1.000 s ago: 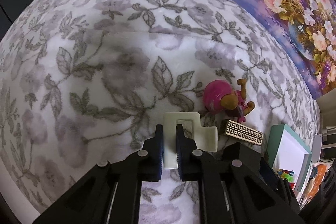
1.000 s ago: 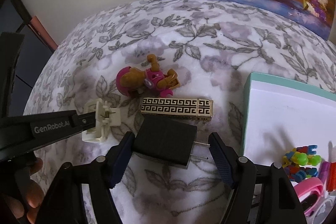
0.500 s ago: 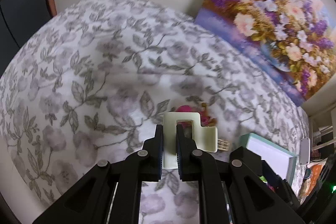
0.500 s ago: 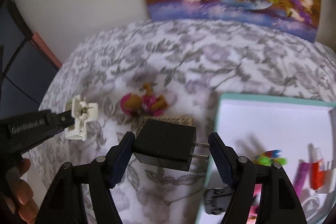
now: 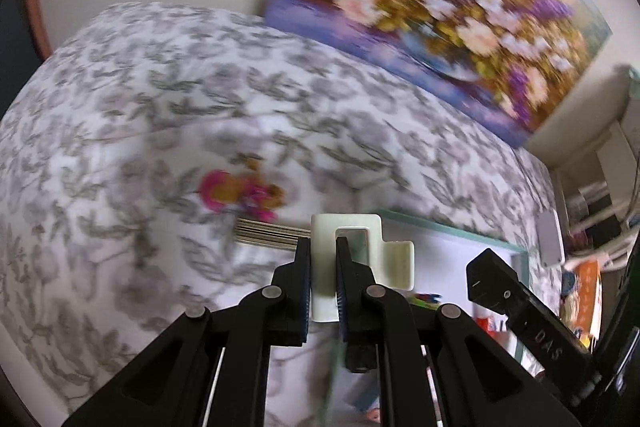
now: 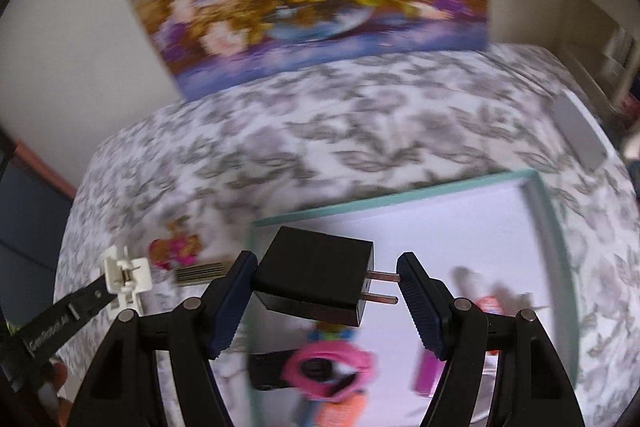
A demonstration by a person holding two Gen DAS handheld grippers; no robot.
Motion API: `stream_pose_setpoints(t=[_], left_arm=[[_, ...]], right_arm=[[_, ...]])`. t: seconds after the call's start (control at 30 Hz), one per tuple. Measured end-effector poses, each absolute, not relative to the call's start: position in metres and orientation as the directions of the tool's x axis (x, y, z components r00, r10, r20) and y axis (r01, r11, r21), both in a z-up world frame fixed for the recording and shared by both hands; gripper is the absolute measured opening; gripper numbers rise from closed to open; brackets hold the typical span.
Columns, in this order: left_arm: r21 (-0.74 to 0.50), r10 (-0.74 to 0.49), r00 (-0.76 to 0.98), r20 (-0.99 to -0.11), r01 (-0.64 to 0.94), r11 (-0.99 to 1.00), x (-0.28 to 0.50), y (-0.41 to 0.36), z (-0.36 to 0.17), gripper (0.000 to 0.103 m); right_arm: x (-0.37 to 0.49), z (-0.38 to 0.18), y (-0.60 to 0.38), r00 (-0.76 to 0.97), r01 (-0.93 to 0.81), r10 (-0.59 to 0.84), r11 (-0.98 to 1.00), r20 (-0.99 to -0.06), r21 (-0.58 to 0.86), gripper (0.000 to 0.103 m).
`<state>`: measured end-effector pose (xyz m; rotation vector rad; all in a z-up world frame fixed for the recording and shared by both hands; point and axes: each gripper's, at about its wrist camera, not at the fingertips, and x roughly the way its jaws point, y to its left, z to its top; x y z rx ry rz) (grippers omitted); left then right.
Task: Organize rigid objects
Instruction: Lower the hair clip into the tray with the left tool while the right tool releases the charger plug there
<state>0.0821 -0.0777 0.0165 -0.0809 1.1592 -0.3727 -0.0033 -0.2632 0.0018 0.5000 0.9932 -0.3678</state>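
My left gripper [image 5: 322, 247] is shut on a cream plastic hook piece [image 5: 360, 255] and holds it in the air near the left edge of the teal-rimmed white box [image 5: 452, 231]. It also shows in the right wrist view [image 6: 126, 275]. My right gripper [image 6: 326, 281] is shut on a black plug charger [image 6: 316, 281], its prongs against the right finger, held above the box [image 6: 400, 199]. A pink and brown toy figure [image 5: 240, 193] and a gold patterned bar [image 5: 268, 235] lie on the floral bedspread.
The box holds several small items, among them a pink ring [image 6: 328, 371] and a purple stick [image 6: 428, 373]. A flower painting [image 5: 432, 7] leans on the wall behind the bed. Shelves [image 5: 596, 187] stand at the right. Both views are motion-blurred.
Both grippers have lifted off the bedspread with their objects and swung right toward the box. The charger now hangs over the box; the hook piece is near its left rim.
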Motion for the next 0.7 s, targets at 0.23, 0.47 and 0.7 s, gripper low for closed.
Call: stream_pose_setpoints(t=[0.23, 0.47, 0.7], left_arm=[[-0.221, -0.336, 0.296, -0.894, 0.36, 0.906, 0.068, -0.132, -0.006, 0.011], [-0.223, -0.341, 0.272, -0.9, 0.386, 0.895, 0.069, -0.158, -0.024, 0.011], [-0.199, -0.32, 0.254, -0.913, 0.408, 0.891, 0.067, -0.169, -0.034, 0.011]], right_arm=[[-0.04, -0.012, -0.327, 0.441, 0.646, -0.113, 0.729, -0.89, 0.227, 0.075], [-0.063, -0.024, -0.365, 0.408, 0.695, -0.137, 0.688, -0.903, 0.21, 0.075], [-0.066, -0.034, -0.372, 0.394, 0.707, -0.126, 0.674, -0.91, 0.213, 0.075]])
